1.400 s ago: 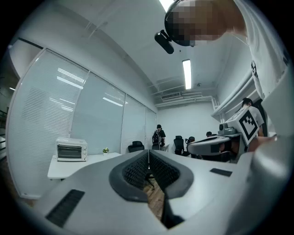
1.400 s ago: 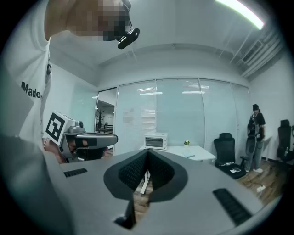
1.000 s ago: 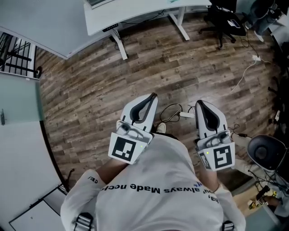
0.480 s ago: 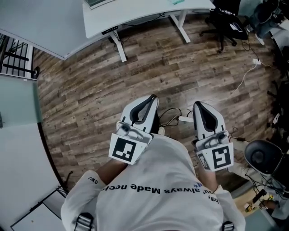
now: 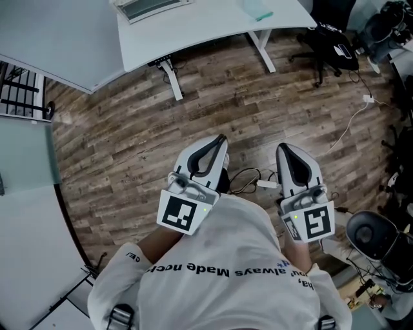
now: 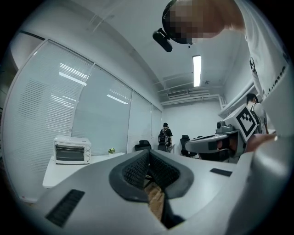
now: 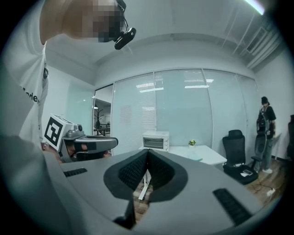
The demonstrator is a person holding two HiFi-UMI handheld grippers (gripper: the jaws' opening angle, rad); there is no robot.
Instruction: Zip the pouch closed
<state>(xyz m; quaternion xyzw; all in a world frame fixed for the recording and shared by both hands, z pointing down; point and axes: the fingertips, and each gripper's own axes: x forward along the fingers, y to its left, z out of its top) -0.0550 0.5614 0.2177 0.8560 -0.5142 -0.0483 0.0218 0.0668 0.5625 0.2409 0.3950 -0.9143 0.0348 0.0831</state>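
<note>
No pouch shows for certain. A small teal item [image 5: 258,11] lies on the white table [image 5: 193,29] far ahead; in the right gripper view the teal item [image 7: 196,159] is a sliver on the tabletop. Both grippers are held level in front of the person's chest, over wooden floor and well short of the table. My left gripper [image 5: 221,137] has its jaws closed tip to tip with nothing between them, as the left gripper view [image 6: 148,153] confirms. My right gripper [image 5: 282,147] is likewise shut and empty [image 7: 147,153].
A white toaster oven [image 7: 155,140] and a small plant [image 7: 192,142] stand on the table. Black office chairs [image 5: 326,40] sit at the right, cables [image 5: 248,175] trail on the floor, and a glass partition [image 5: 26,142] runs along the left. A person with a backpack [image 7: 265,121] stands beyond.
The person has walked towards the white table: it and the floor have slid down the head view, and the teal item has come into sight. Both grippers stay shut, side by side.
</note>
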